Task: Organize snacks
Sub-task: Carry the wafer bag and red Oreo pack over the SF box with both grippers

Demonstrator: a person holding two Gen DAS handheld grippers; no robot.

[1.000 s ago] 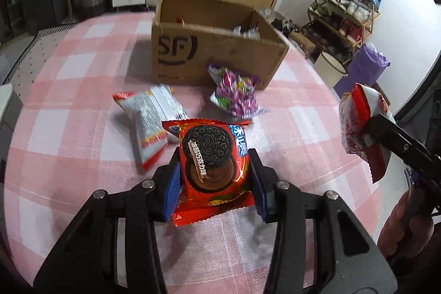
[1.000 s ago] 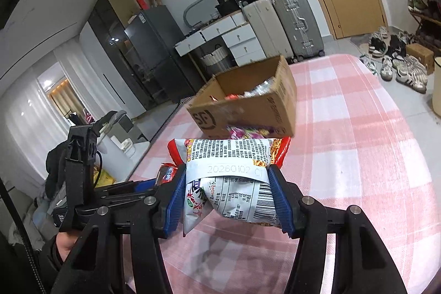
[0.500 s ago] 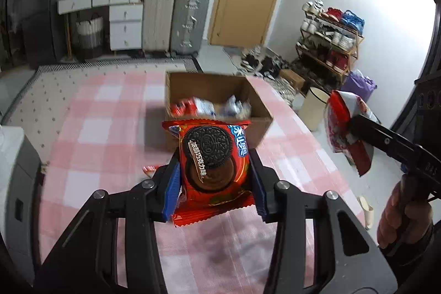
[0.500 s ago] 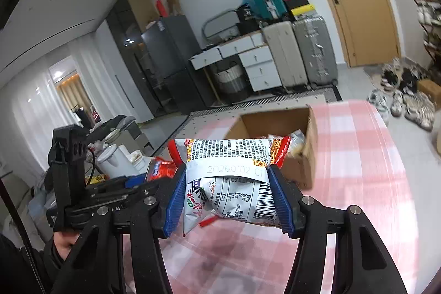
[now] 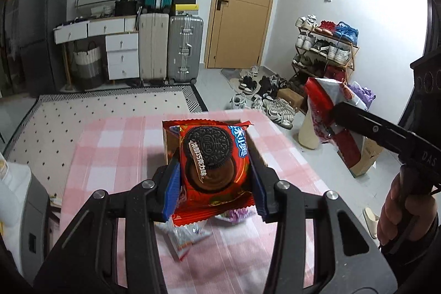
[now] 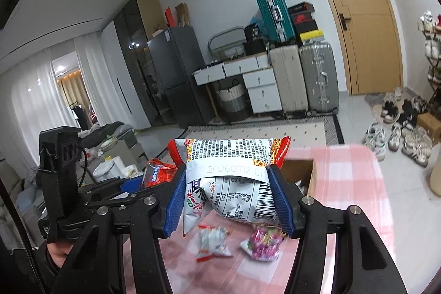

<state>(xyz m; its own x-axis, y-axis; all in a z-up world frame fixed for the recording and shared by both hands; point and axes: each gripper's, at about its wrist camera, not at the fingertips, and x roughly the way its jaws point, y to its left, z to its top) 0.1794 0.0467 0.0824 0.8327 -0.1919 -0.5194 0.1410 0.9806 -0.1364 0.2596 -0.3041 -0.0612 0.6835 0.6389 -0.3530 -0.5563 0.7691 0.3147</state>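
left wrist view: the left gripper (image 5: pixel 215 183) has its blue-padded fingers (image 5: pixel 171 189) pinching a red cookie packet (image 5: pixel 213 164) by its two side edges, the packet upright and facing the camera, held in the air above a worktop (image 5: pixel 115 150) covered in a pink checked cloth. behind the packet sits a cardboard box (image 5: pixel 165 145), mostly hidden by it. under the packet a white snack bag (image 5: pixel 184 239) and a purple candy bag (image 5: pixel 234 214) lie on the cloth, both partly hidden. to the right, the right gripper (image 5: pixel 330 117) shows from the side, clamped on a red and white snack bag (image 5: pixel 330 106) off the worktop's right edge, with a hand (image 5: pixel 399 208) on its handle.

right wrist view: the right gripper (image 6: pixel 230 197) has its fingers (image 6: pixel 281 200) closed on the red and white snack bag (image 6: pixel 231 175) across its width, back label and barcode toward the camera, held clear of the worktop (image 6: pixel 350 183). the cardboard box (image 6: pixel 303 170) stands just behind the bag. below it, the white snack bag (image 6: pixel 213 241) and the purple candy bag (image 6: pixel 261 244) lie beside each other on the cloth. at left, the left gripper (image 6: pixel 132 188) holds the red cookie packet (image 6: pixel 157 172), level with this bag.
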